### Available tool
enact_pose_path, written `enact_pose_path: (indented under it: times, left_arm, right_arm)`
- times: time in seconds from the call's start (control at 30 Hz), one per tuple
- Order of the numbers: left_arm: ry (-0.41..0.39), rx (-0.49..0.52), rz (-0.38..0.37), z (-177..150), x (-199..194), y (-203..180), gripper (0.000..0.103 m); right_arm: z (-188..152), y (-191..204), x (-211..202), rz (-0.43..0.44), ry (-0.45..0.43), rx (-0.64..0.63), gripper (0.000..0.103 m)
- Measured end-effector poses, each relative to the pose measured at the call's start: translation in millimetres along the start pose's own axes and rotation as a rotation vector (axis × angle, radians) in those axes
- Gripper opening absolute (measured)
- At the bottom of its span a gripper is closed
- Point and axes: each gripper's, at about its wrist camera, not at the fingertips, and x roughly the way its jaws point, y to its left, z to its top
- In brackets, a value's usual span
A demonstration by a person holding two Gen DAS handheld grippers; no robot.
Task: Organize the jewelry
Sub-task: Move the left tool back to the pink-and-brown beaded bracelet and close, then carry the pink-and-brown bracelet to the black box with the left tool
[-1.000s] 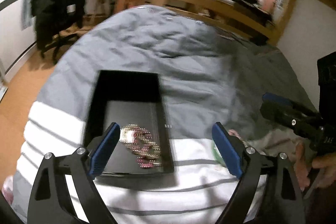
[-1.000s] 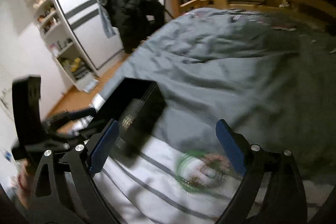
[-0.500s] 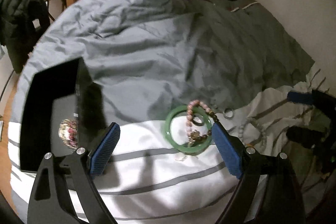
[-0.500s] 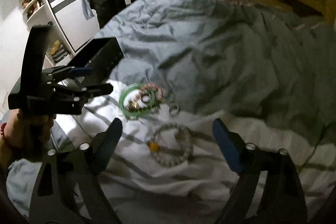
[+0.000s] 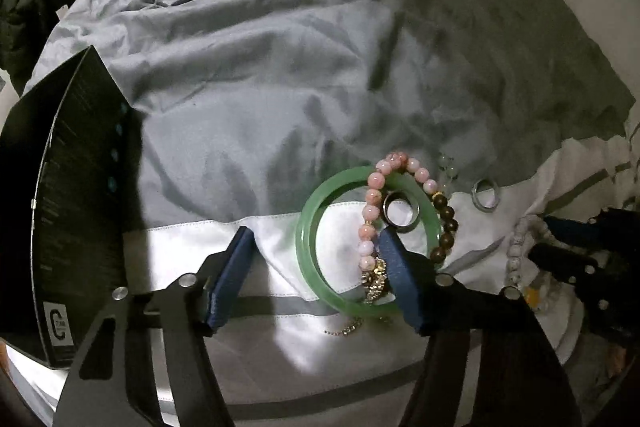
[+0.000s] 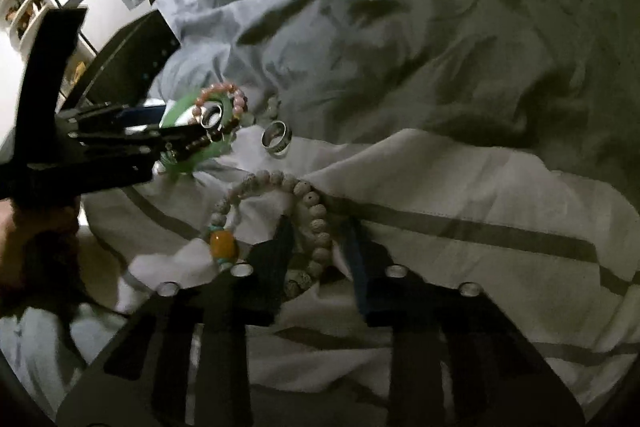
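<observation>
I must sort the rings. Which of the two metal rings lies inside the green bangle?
The ring beside the pink beads, framed by the green bangle. The other ring lies outside on the striped cloth.

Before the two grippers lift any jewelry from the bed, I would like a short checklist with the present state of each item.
1. Green bangle inside left gripper: ok; the near side of its rim lies between the closing jaws, one finger inside the ring.
2. Left pads pressing the bangle: not ok, gaps remain.
3. Only the bangle in the left jaws: cannot tell; the pink bead bracelet and a gold chain lie against the right finger.
4. Pale bead bracelet inside right gripper: ok, its beads sit between the closing jaws.
5. Right grip firm: cannot tell, blurred.
6. Black box within view for drop-off: ok.
</observation>
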Motion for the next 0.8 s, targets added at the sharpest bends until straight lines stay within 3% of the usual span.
enact_pose_path:
  times: [0.03, 0.13, 0.33, 0.47, 0.5, 0.53, 0.8]
  left_arm:
    - [-0.004, -0.006, -0.002, -0.6, -1.3, 1.2, 0.044]
    - [-0.006, -0.033, -0.033, -2.5, -4.2, 6.8, 0.033]
    - [-0.027, -0.068, -0.07, -4.0, -14.2, 14.6, 0.017]
    - [-0.056, -0.086, -0.088, -2.3, -23.1, 19.2, 0.016]
    - [-0.069, -0.083, -0.084, -1.8, -26.3, 18.8, 0.012]
    - [-0.075, -0.082, -0.097, -1.0, -27.8, 18.7, 0.001]
    - [-0.107, -0.066, -0.112, -3.0, -41.2, 9.4, 0.001]
  right_arm:
    - [0.6, 0.6, -0.3, -0.006, -0.003, -0.001, 0.011]
    - [1.5, -1.1, -6.6, 0.006, -0.041, 0.012, 0.01]
    - [5.1, 1.7, -32.4, 0.028, -0.167, 0.018, 0.009]
    - [6.7, -0.5, -43.1, 0.032, -0.218, 0.028, 0.009]
    - [6.8, -1.7, -45.7, 0.033, -0.229, 0.031, 0.009]
    - [5.9, -2.6, -49.4, 0.036, -0.241, 0.035, 0.009]
    - [5.1, -7.0, -65.1, 0.048, -0.307, 0.051, 0.009]
